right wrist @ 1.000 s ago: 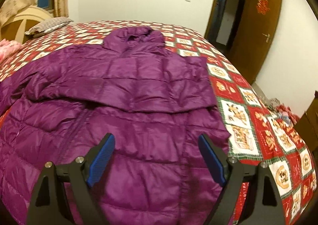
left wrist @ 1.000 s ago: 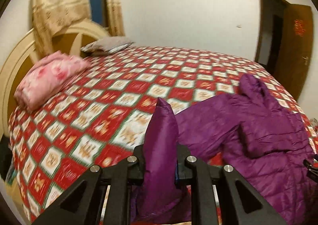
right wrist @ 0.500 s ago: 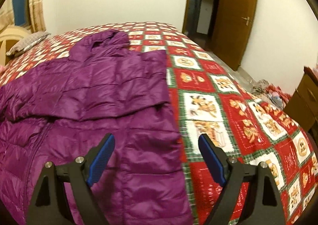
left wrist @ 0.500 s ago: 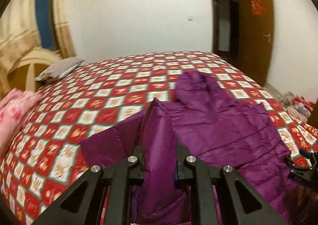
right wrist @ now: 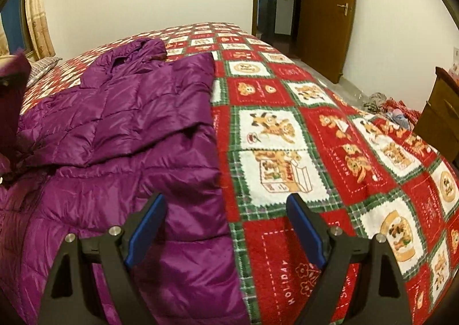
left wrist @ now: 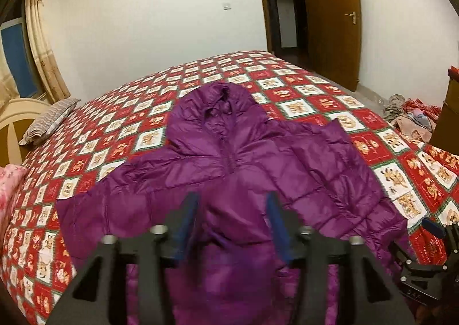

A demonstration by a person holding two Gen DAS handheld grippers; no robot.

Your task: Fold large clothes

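A purple hooded puffer jacket (left wrist: pixel 287 158) lies spread front-up on the red patterned bedspread (right wrist: pixel 315 138), its hood (left wrist: pixel 218 107) toward the far wall. My left gripper (left wrist: pixel 231 210) hovers over the jacket's chest. Its jaws are opening, and the folded-over sleeve (left wrist: pixel 235 244) lies loosely between the blurred pads, no longer pinched. My right gripper (right wrist: pixel 225 210) stands open and holds nothing, low over the jacket's right side edge (right wrist: pixel 200 181), one finger above the jacket and the other above the bedspread. It also shows at the right border of the left wrist view.
A striped pillow (left wrist: pixel 48 121) and a pink folded blanket (left wrist: pixel 8 181) lie by the headboard on the left. A brown door (left wrist: pixel 330 18) stands open at the far right. Beyond the bed are a pile of cloth on the floor (left wrist: pixel 410 115) and a wooden cabinet (right wrist: pixel 439 112).
My left gripper swung right across the jacket with the sleeve pinched, and its jaws have now parted off the sleeve. The right gripper slid right to the jacket's edge, still open.
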